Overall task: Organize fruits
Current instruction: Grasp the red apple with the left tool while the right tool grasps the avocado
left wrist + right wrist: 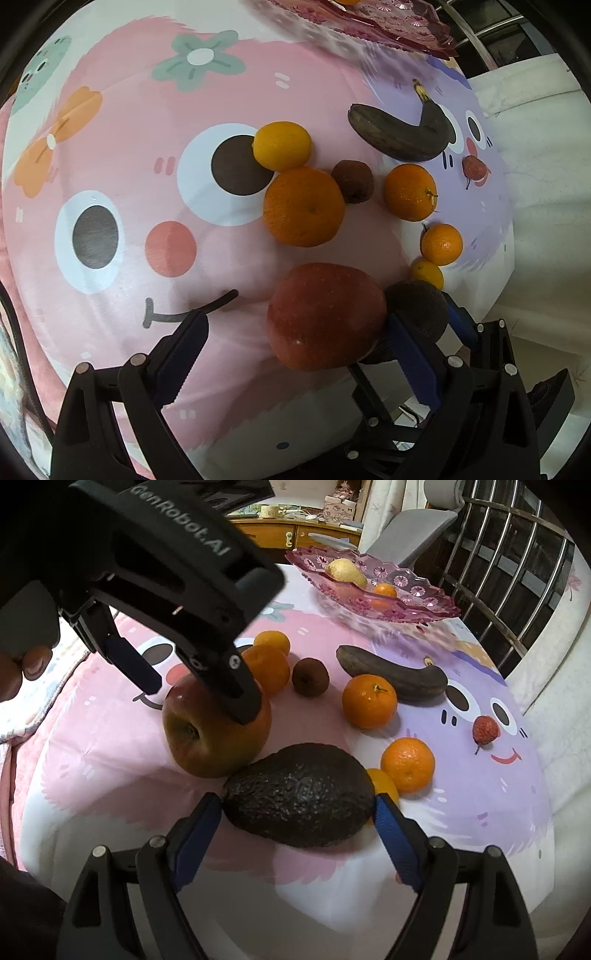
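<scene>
Left wrist view. The left gripper (291,332) stands with its jaws apart, straddling the apple (325,315), which rests on the cartoon-printed cloth (122,155) in the lower centre of the frame. The left finger is clear of the fruit; the right finger sits against or just beside its right flank, and contact cannot be confirmed. The avocado (417,308) touches the apple on the right. Oranges (303,206), a blackened banana (400,134) and a small brown fruit (352,181) lie in the upper middle; the pink glass dish (399,29) edges the top.

Right wrist view. The right gripper (299,812) is likewise spread, one finger at each end of the avocado (299,794) in the lower centre. The avocado's long axis runs left to right across the frame, from one finger to the other, so a closure would probably pinch it end to end. Whether the pads touch it yet cannot be told. The left gripper (195,690) descends from the upper left over the apple (216,734). The pink glass dish (406,605), upper centre-right, holds a pear (345,572) and an orange (384,590); it is the likely destination, well apart from both grippers.
</scene>
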Motion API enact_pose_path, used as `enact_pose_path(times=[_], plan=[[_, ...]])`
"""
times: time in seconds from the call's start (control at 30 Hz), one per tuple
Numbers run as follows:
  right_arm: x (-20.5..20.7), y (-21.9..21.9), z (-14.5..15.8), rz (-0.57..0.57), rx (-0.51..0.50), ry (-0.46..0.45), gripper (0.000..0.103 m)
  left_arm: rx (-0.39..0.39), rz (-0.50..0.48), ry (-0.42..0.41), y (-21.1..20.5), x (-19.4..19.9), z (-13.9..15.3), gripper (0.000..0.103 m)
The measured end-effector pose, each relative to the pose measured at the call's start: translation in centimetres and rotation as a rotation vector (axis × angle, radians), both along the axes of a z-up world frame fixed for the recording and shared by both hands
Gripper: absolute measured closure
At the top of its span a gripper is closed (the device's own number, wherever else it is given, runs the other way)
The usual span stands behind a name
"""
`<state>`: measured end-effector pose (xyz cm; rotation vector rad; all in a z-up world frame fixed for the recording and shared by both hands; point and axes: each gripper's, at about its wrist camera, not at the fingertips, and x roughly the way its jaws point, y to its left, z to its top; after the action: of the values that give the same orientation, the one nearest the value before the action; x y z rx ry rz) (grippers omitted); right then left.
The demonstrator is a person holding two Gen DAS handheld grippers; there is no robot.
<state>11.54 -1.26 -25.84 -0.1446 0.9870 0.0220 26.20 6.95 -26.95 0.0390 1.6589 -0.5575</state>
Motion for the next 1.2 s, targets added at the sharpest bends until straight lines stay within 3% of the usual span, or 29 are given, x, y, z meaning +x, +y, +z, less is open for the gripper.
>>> enact_pose_path(times=[0.2, 0.37, 0.5, 0.97, 1.2], plan=[[0.2, 0.6, -0.4, 0.01, -0.036, -0.034, 0.016, -0.028, 0.016, 0.039, 0.0, -0.1, -0.9, 0.01], [0.3, 1.0, -0.6, 0.011, -0.065, -0.056, 0.016, -0.082, 0.046, 0.076, 0.1, 0.0, -1.5, 0.022], [0.4, 1.1, -0.7, 0.017, -0.087, -0.065, 0.016, -0.153, 0.075, 0.101, 0.3, 0.0, -1.6, 0.038], [0.7, 1.4, -0.6, 0.026, -0.086, -0.029, 0.017, -0.136, 0.081, 0.066, 0.6, -0.5, -0.8, 0.039], [0.5, 1.7, 0.2, 0.06, -0.028, 0.007, 0.017, -0.138, 0.133, 0.021, 2.7, -0.9, 1.4, 0.039]])
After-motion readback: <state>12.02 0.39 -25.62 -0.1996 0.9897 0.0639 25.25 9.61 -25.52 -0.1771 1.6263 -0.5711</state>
